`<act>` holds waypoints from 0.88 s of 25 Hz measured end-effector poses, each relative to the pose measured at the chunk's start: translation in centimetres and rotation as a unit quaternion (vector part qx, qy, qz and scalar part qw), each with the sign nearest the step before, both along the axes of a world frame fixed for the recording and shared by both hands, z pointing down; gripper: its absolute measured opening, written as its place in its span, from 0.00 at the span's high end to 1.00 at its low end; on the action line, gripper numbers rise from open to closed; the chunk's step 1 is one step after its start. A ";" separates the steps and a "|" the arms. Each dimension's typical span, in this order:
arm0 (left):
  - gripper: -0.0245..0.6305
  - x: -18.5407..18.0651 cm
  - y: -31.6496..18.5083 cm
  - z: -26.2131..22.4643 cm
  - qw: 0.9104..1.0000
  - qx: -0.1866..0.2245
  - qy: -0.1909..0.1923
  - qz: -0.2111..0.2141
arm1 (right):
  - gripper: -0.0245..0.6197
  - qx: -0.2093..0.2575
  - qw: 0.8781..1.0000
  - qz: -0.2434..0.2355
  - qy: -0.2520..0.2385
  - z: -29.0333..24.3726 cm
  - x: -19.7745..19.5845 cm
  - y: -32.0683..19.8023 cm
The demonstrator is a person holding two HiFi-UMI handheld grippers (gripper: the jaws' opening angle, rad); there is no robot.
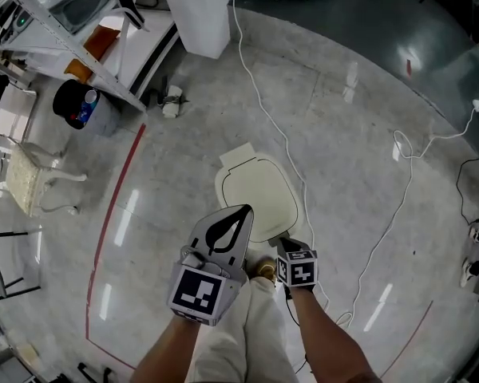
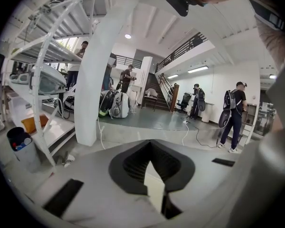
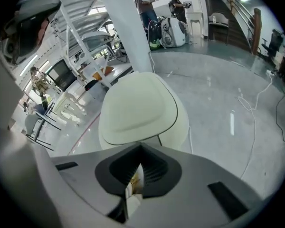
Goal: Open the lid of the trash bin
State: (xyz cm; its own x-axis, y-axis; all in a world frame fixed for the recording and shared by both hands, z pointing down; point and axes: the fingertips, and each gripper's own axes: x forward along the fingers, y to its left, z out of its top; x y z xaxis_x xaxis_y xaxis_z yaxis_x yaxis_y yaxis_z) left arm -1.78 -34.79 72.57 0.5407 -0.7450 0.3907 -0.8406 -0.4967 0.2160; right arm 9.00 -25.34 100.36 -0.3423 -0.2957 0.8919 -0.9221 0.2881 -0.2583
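The cream trash bin point(image 1: 255, 191) stands on the grey floor with its domed lid point(image 3: 137, 106) down. In the head view my left gripper point(image 1: 241, 212) is held up over the bin's near left edge, jaws together with nothing between them. Its own view looks level across the room, and there the left gripper point(image 2: 150, 144) shows its pads meeting at the tips. My right gripper point(image 1: 285, 243) is lower, at the bin's near right rim. In the right gripper view the lid fills the space just beyond my right gripper point(image 3: 141, 149), which is shut and empty.
A white cable point(image 1: 281, 134) runs past the bin's right side, with another cable point(image 1: 399, 190) farther right. A white pillar point(image 1: 198, 10) and a metal rack point(image 1: 72, 30) stand behind, with a black bucket point(image 1: 78, 106) and a white chair point(image 1: 28, 178) at left. Red tape point(image 1: 112, 206) marks the floor. People stand in the distance.
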 end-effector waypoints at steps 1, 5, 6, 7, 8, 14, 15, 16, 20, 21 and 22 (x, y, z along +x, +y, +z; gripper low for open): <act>0.96 -0.1 0.0 0.0 1.000 0.000 0.002 -0.001 | 0.92 0.000 1.000 -0.001 0.001 0.1 -0.1 0.1; 0.96 -0.4 0.1 0.4 1.000 -0.004 0.003 -0.005 | 0.91 0.002 1.000 -0.004 0.002 0.5 -0.1 0.3; 0.96 -0.4 0.1 0.4 1.000 -0.004 0.003 -0.006 | 0.91 0.002 1.000 -0.007 0.003 0.6 0.0 0.4; 0.96 -0.4 0.1 0.4 1.000 -0.004 0.003 -0.006 | 0.91 0.002 1.000 -0.009 0.005 0.6 0.0 0.5; 0.96 -0.4 0.2 0.4 1.000 -0.005 0.003 -0.005 | 0.91 0.002 1.000 -0.010 0.006 0.7 0.1 0.5; 0.96 -0.7 0.2 0.5 1.000 -0.004 0.006 -0.009 | 0.91 0.009 1.000 -0.009 -0.002 0.8 0.2 0.4; 0.96 -0.6 0.2 0.5 1.000 -0.004 0.005 -0.009 | 0.91 0.010 1.000 -0.009 -0.003 0.8 0.2 0.4; 0.96 -0.6 0.3 0.5 1.000 -0.004 0.005 -0.008 | 0.91 0.011 1.000 -0.008 -0.004 0.8 0.3 0.4; 0.96 -0.9 0.5 0.5 1.000 -0.005 0.006 -0.009 | 0.91 0.011 1.000 -0.001 -0.007 0.7 0.1 0.4; 0.96 -0.9 0.5 0.4 1.000 -0.006 0.007 -0.009 | 0.91 0.010 1.000 0.002 -0.006 0.7 0.1 0.3; 0.96 -1.0 0.5 0.4 1.000 -0.005 0.008 -0.009 | 0.91 0.009 1.000 0.007 -0.005 0.5 0.0 0.1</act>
